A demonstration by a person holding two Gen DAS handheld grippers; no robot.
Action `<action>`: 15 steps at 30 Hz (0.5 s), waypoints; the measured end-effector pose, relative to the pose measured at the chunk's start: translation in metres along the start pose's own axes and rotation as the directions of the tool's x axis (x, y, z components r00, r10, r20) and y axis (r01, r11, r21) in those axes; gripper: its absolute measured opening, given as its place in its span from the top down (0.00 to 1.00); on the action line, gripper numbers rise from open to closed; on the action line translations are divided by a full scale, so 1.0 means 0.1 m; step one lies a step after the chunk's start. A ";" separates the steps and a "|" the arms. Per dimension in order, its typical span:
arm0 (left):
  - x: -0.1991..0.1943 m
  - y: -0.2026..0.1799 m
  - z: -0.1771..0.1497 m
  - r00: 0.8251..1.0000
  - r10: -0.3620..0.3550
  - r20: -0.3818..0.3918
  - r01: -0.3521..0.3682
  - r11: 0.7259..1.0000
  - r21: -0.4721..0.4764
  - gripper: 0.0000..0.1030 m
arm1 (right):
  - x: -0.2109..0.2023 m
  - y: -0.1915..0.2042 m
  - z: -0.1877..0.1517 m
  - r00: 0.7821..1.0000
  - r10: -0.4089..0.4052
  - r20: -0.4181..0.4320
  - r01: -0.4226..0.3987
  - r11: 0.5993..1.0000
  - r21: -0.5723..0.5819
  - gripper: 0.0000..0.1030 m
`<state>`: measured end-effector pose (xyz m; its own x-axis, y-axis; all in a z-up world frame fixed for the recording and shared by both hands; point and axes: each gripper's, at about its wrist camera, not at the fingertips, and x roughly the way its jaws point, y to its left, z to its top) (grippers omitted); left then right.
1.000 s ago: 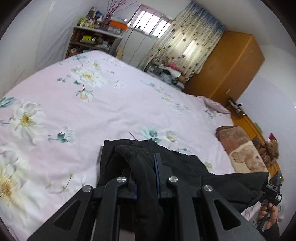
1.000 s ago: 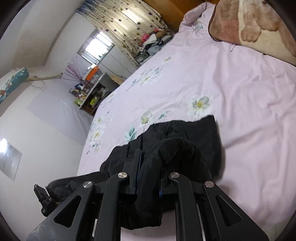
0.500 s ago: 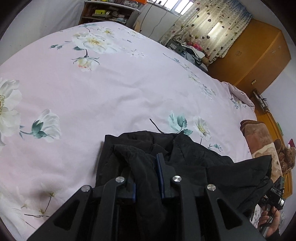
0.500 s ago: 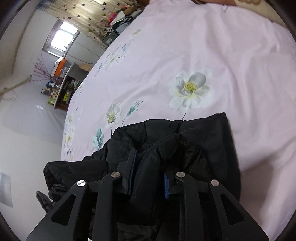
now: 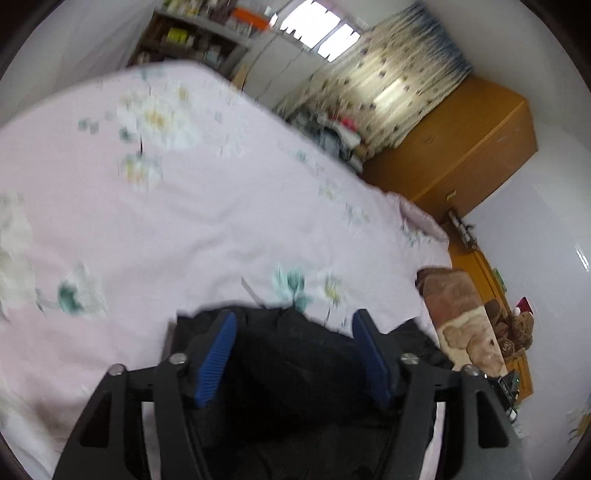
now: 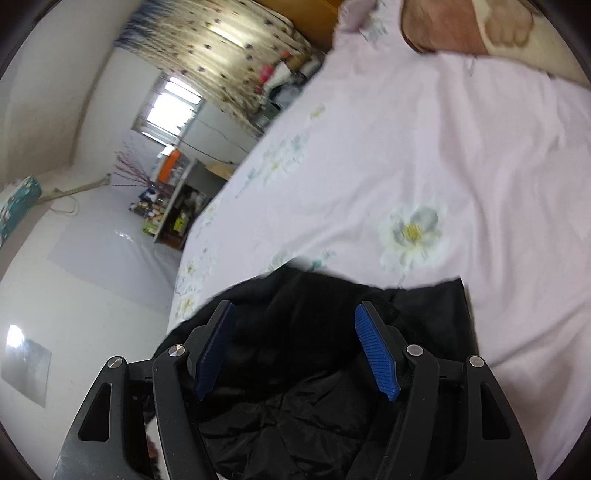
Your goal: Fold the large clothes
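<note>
**Letting go of the folded edge**

Both pairs of jaws are opening: the left gripper stands wide, with a hump of the black garment between its blue pads but not pressed by them. The right gripper is the same, its pads well apart over the same black garment, which bulges between them untouched. The garment lies bunched in several layers on the pink floral bed, at the near edge of the bed, with a flat hem showing on its right side in the right wrist view. The brown pillow sits well apart, at the far end of the bed

In my judgement this is the release step after a fold was laid down. Next, both grippers should draw back clear of the cloth without snagging it, then find a fresh edge or corner of the garment for the following fold; the bunched layers may need flattening first
</note>
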<state>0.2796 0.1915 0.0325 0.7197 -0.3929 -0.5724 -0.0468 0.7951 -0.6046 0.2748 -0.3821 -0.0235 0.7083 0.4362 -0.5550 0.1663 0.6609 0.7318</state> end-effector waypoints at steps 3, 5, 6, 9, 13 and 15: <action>-0.11 -0.05 0.06 0.997 0.051 0.064 -0.055 0.997 0.056 0.16 | -0.01 0.08 -0.05 0.999 -0.029 0.018 0.030 0.996 -0.083 0.34; 0.05 0.00 0.04 0.995 0.100 0.010 -0.101 0.992 0.079 0.16 | 0.08 0.09 -0.10 0.997 -0.078 -0.003 0.077 0.987 -0.140 0.34; 0.16 0.03 0.01 0.991 0.129 -0.021 -0.126 0.988 0.091 0.16 | 0.13 0.09 -0.10 0.995 -0.099 -0.014 0.095 0.983 -0.157 0.34; 0.58 0.17 -0.09 0.971 0.201 -0.131 -0.184 0.974 0.129 0.16 | 0.32 0.02 -0.16 0.986 -0.156 -0.061 0.139 0.967 -0.215 0.34; 0.96 0.28 -0.20 0.947 0.239 -0.213 -0.207 0.965 0.164 0.16 | 0.50 -0.12 -0.14 0.976 -0.196 -0.097 0.166 0.952 -0.257 0.34; 1.06 0.24 -0.21 0.946 0.231 -0.230 -0.191 0.965 0.181 0.16 | 0.58 -0.20 -0.10 0.975 -0.188 -0.121 0.153 0.955 -0.253 0.34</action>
<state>0.3403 0.1586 -0.0548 0.5108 -0.2941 -0.8079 -0.0575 0.9259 -0.3734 0.3057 -0.3641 -0.0743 0.5762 0.3743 -0.7266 0.0939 0.8528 0.5138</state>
